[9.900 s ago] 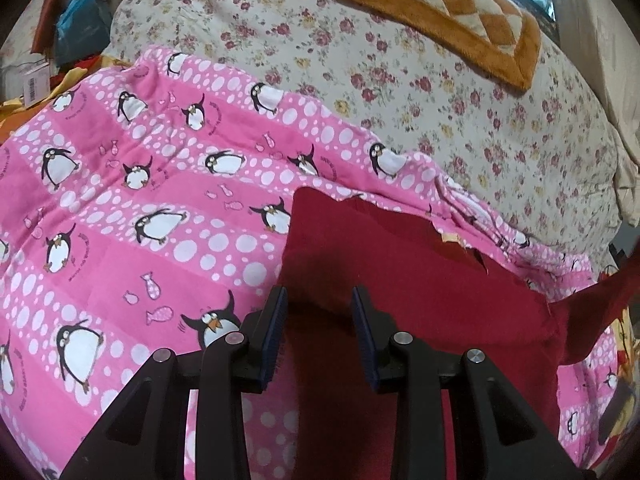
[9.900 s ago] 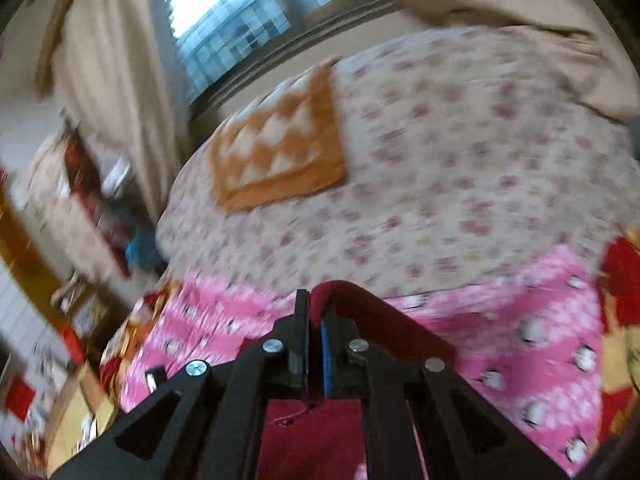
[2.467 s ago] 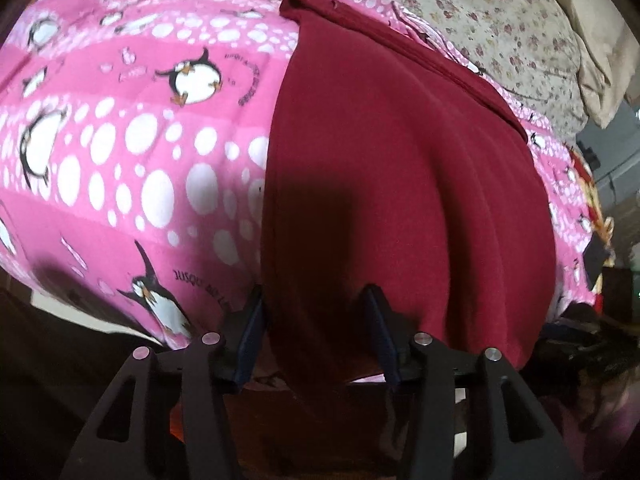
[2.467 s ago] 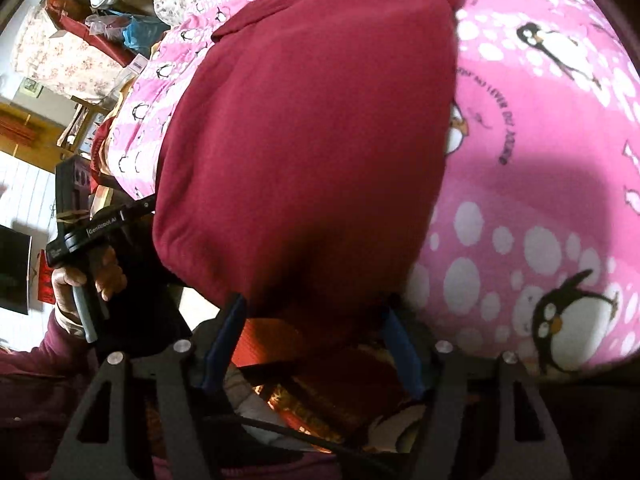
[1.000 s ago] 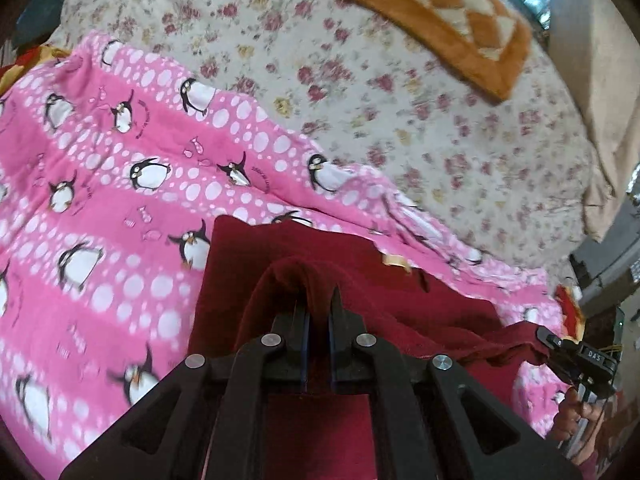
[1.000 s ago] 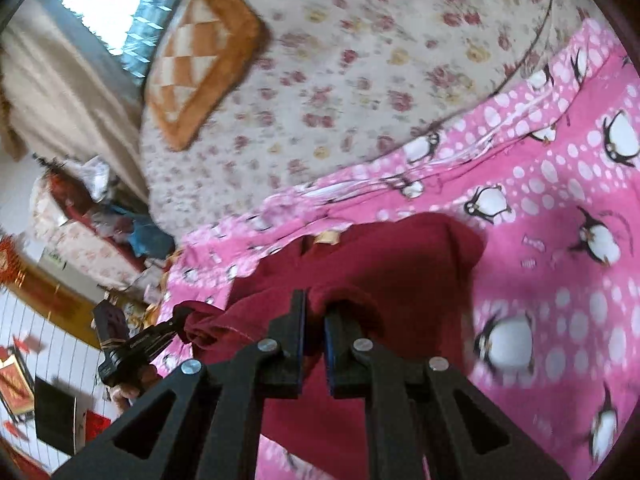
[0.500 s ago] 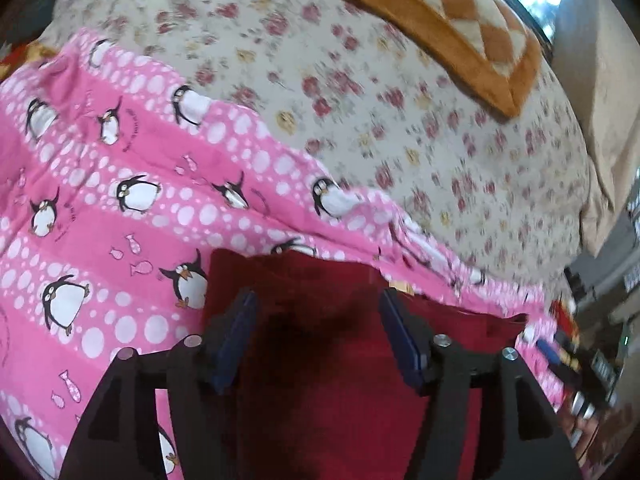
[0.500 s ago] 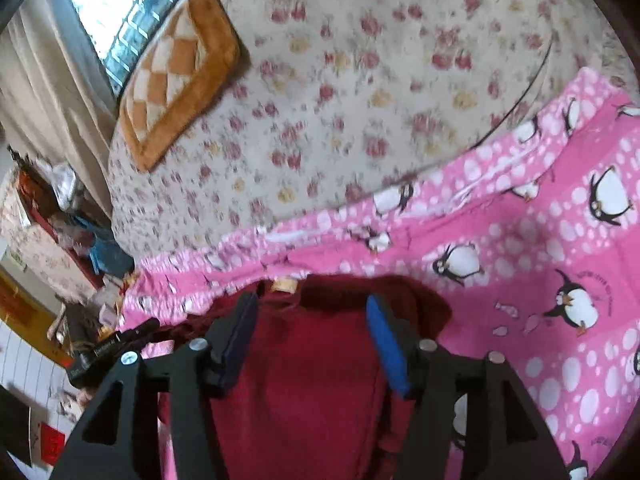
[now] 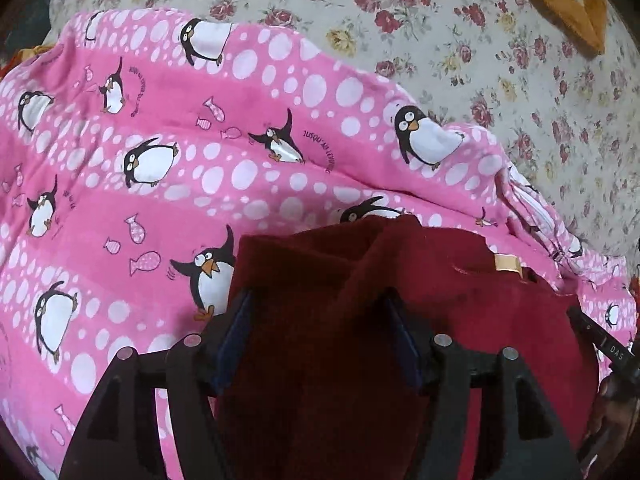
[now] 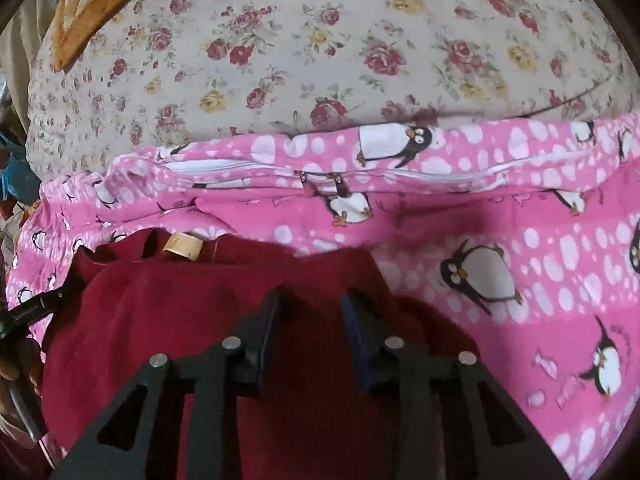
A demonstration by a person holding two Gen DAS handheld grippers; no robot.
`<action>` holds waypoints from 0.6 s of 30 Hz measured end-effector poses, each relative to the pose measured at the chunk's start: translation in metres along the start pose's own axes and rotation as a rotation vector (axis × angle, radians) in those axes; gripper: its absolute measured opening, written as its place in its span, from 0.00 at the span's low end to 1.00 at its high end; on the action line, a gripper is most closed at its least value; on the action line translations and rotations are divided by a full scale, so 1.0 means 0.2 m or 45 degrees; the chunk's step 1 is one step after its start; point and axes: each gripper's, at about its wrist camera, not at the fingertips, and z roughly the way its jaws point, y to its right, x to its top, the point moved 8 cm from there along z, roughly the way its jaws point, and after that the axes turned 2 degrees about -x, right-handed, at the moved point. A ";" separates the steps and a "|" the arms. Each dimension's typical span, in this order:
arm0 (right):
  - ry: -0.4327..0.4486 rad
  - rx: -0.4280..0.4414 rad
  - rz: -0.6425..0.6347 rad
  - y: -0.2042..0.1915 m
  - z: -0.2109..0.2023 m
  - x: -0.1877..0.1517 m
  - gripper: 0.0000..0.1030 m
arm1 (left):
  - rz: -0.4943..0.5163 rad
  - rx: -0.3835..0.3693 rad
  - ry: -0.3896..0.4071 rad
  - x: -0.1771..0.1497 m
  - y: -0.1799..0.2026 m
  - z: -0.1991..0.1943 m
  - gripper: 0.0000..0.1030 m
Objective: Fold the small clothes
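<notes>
A dark red garment (image 9: 460, 320) lies folded on the pink penguin blanket (image 9: 160, 200), its tan neck label (image 9: 507, 263) at the far edge. My left gripper (image 9: 316, 300) hovers open over the garment's far left corner, where a raised crease runs between the fingers without being pinched. In the right wrist view the same garment (image 10: 180, 300) and label (image 10: 182, 245) show. My right gripper (image 10: 311, 298) stands over the far right corner with its jaws closing. Cloth lies under them, and the pads do not press on it.
The blanket (image 10: 520, 300) covers the near part of a bed with a floral spread (image 10: 320, 40). An orange checkered mat (image 10: 92, 4) lies far back. A hand (image 10: 16, 364) holding the other gripper shows at the left edge.
Both grippers, shut on the garment's lifted fold a second ago, opened and let it drop flat. They have since sunk closer to it, and the right jaws have narrowed.
</notes>
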 end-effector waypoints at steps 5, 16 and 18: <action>0.001 0.117 0.063 0.01 -0.27 -0.07 0.49 | 0.018 -0.100 0.024 -0.05 -0.02 -0.22 0.41; -0.033 0.174 -0.014 0.03 -0.70 -0.63 0.64 | 0.156 -0.281 -0.068 -0.54 -0.01 -0.54 0.41; -0.059 0.181 -0.012 0.01 -0.66 -0.71 0.64 | 0.173 -0.266 -0.102 -0.60 -0.01 -0.51 0.41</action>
